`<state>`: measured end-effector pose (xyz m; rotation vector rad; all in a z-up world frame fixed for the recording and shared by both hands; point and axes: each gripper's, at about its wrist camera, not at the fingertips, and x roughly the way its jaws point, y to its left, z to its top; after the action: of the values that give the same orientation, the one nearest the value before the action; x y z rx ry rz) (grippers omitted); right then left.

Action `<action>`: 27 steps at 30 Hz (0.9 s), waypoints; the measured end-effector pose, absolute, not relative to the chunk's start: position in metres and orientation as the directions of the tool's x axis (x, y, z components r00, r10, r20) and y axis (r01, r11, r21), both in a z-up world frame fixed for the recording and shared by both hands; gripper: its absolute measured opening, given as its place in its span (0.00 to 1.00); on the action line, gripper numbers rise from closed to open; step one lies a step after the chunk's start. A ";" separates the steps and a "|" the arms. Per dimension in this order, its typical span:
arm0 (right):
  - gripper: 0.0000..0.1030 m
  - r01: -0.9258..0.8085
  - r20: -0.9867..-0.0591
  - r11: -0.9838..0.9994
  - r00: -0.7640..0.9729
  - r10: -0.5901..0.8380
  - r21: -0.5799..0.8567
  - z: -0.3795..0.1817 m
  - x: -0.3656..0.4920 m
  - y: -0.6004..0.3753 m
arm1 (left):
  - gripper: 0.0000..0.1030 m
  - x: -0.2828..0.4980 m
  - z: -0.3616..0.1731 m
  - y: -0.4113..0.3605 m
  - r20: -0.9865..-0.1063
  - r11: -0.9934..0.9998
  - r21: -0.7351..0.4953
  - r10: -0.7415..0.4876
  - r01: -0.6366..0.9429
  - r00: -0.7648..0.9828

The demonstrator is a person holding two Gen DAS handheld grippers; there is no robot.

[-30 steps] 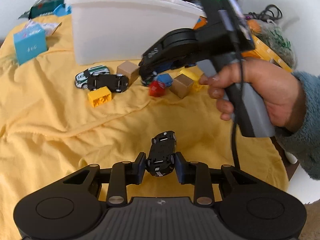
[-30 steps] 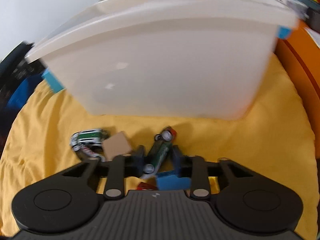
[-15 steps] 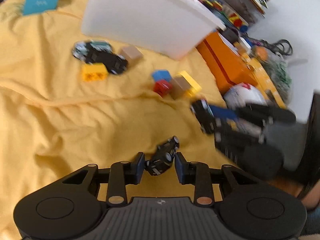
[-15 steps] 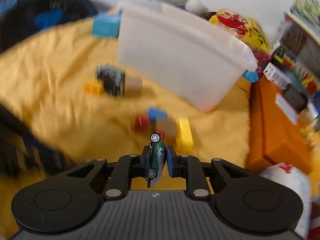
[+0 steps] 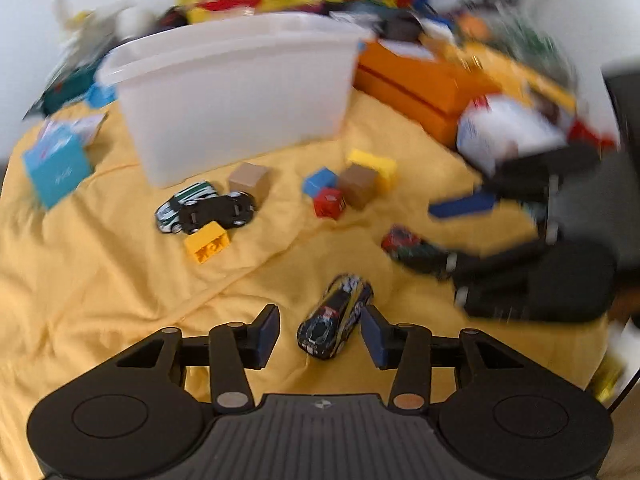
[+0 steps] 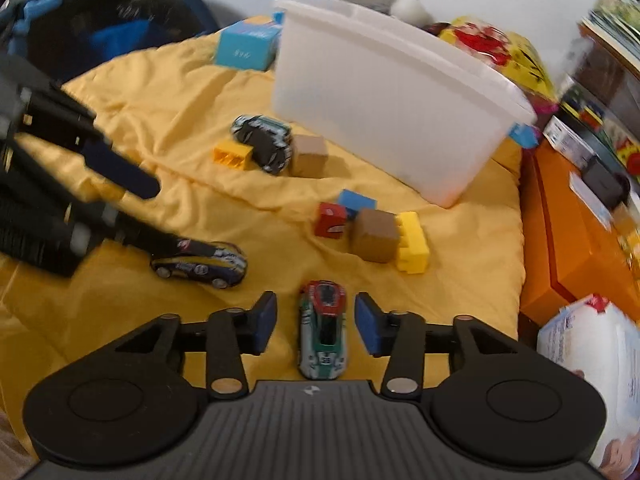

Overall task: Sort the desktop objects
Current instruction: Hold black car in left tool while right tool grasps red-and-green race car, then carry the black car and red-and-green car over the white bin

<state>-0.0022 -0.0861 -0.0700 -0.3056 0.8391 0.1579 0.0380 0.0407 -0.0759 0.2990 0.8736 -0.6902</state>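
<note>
Cars were the things in hand: a black and yellow toy car point(image 5: 335, 317) lay on the yellow cloth point(image 5: 100, 280) between the fingers of the left tongs point(image 5: 319, 332), and a green, white and red toy car point(image 6: 323, 334) lay likewise between those of the right tongs point(image 6: 316, 322). Both pairs of tongs had just been opening; the pads were seen standing apart from the car bodies, with nothing clamped. Each car was judged small, light and stiff, with a smooth shell likely to slip and wheels that let it roll on the soft, creased cloth. A hold across the flat flanks, at mid-length between the wheels, was judged the surest. Further out, two more cars point(image 5: 204, 208) lay beside a yellow brick point(image 5: 207, 242), and blocks point(image 6: 374, 234) were clustered near the white tub point(image 5: 240, 92).
</note>
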 end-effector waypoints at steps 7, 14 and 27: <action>0.46 -0.165 -0.778 0.986 0.621 0.101 -0.005 -0.086 0.011 -0.113 | 0.48 0.047 -0.092 0.023 -0.809 0.716 -0.008 -0.415 0.698 0.417; 0.33 -0.162 -0.780 0.987 0.615 0.112 0.014 -0.095 -0.001 -0.118 | 0.33 0.045 -0.100 0.022 -0.814 0.687 -0.048 -0.448 0.725 0.369; 0.32 -0.153 -0.680 0.988 0.728 0.090 -0.033 -0.026 0.009 -0.134 | 0.33 0.057 0.000 0.030 -0.642 0.751 0.010 -0.502 0.660 0.580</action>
<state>0.0085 -0.1342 -0.0259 -0.0893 0.7443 0.1342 0.0574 0.0297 -0.0002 0.2602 0.6622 -0.6878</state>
